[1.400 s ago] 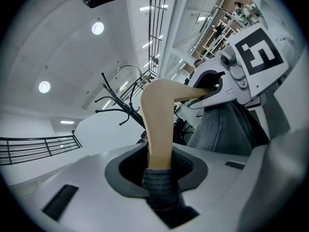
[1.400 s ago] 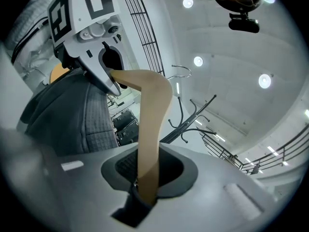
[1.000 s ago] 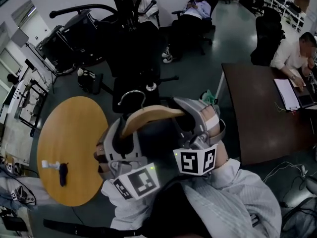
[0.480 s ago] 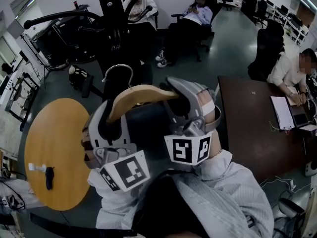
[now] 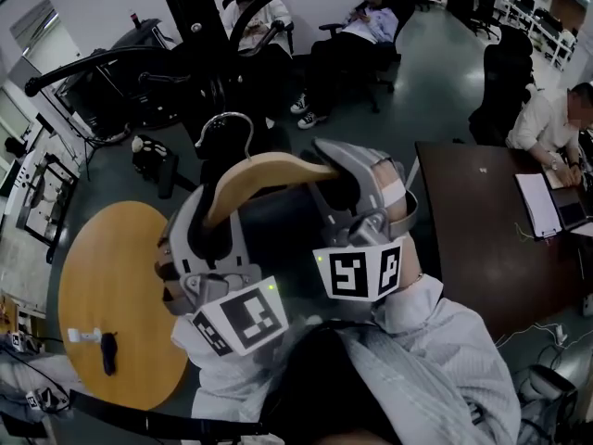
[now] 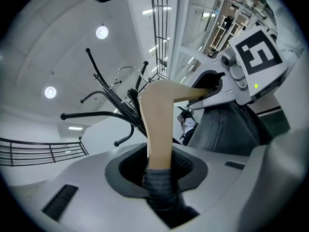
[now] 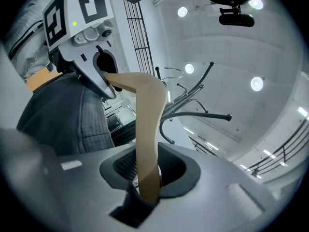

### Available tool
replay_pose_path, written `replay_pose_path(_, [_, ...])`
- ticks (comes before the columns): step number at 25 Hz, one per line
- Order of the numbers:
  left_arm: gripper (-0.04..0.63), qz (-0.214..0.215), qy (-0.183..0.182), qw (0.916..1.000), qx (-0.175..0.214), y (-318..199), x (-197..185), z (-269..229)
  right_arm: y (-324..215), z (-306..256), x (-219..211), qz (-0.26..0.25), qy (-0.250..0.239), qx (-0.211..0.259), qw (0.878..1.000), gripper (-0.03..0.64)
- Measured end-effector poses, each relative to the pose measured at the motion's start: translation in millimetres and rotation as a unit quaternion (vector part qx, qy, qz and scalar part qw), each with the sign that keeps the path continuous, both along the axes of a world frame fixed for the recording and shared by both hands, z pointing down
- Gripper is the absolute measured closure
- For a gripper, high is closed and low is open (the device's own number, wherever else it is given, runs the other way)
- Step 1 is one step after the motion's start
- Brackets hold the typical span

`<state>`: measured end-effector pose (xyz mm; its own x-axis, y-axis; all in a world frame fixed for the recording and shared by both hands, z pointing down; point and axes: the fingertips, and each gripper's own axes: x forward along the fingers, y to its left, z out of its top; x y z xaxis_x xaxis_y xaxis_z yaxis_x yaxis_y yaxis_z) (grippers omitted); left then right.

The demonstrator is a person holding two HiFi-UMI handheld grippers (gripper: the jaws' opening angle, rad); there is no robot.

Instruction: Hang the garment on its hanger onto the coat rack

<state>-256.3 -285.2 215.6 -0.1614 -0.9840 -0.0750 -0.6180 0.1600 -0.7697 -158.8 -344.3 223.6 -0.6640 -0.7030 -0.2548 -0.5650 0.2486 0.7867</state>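
A: Where is the hanger (image 5: 264, 176) with the garment (image 5: 278, 235)?
B: Close beside the coat rack (image 5: 190, 26), its hook (image 5: 225, 121) toward it. The left gripper (image 6: 159, 175) clenches one end in its fingers, the right gripper (image 7: 147, 180) clenches the other

hanger (image 5: 269, 170) lifted, nearer coat rack (image 5: 190, 26)

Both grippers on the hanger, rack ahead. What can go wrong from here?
1. The hook is on no arm yet; the coat rack has several curved arms close together, so it may catch wrongly or miss.
2. The left hand-held gripper clamps the wooden hanger through garment fabric, which might slide.
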Motion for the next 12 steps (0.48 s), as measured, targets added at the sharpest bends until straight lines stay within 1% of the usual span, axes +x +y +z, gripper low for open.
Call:
replay_pose_path(5, [0.491,0.011,0.004,0.9999,-0.011,-23.3,-9.8,1.3,-21.1,1.5,-8.6,0.008,0.005,-0.012,1.000,0.529])
replay_pose_path(12, [0.491,0.018,0.030,0.9989,-0.032,-50.7,-33.5,20.6,-46.7,17.1,-31.7,0.008,0.028,-0.028,0.999,0.529])
